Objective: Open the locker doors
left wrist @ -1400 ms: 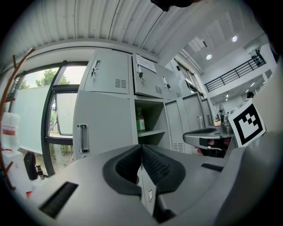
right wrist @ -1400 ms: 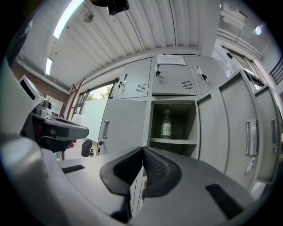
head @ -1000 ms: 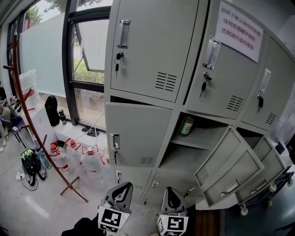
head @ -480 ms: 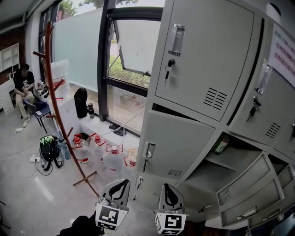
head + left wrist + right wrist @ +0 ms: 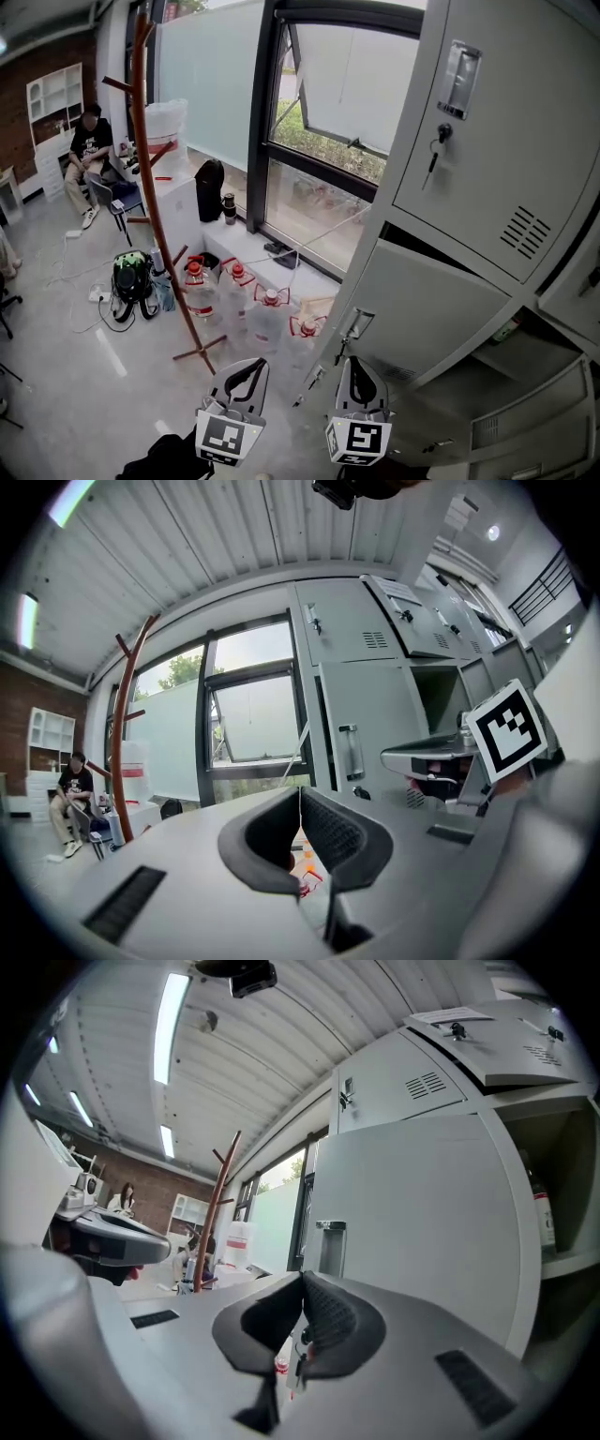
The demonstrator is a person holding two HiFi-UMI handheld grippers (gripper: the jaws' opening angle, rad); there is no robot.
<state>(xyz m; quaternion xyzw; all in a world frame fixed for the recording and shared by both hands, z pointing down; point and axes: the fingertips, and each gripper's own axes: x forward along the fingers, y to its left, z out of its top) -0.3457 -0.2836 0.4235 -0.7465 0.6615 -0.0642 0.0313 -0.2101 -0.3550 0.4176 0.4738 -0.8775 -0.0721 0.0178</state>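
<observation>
Both tools are held low in front of a bank of grey lockers [image 5: 562, 281] and neither touches it. The left tool [image 5: 249, 369] has its jaws pressed together with nothing between them, as the left gripper view shows. The right tool [image 5: 357, 371] is likewise closed and empty, pointing up towards the locker front. The upper door [image 5: 487, 131] is flat in its frame, with a key [image 5: 435, 155] hanging from its lock. The middle door [image 5: 441, 305] below it stands slightly ajar, a dark gap showing along its top edge, and its handle [image 5: 354, 324] is just above the right tool in the head view. Further right a compartment [image 5: 539, 352] is open, and the right gripper view shows a bottle [image 5: 546, 1211] standing on its shelf. To the left of the lockers is a window [image 5: 328, 122]. A wooden coat stand [image 5: 150, 187] rises from the floor [image 5: 75, 375] beside several water bottles [image 5: 234, 286]. A person [image 5: 89, 150] sits far off by the wall.
</observation>
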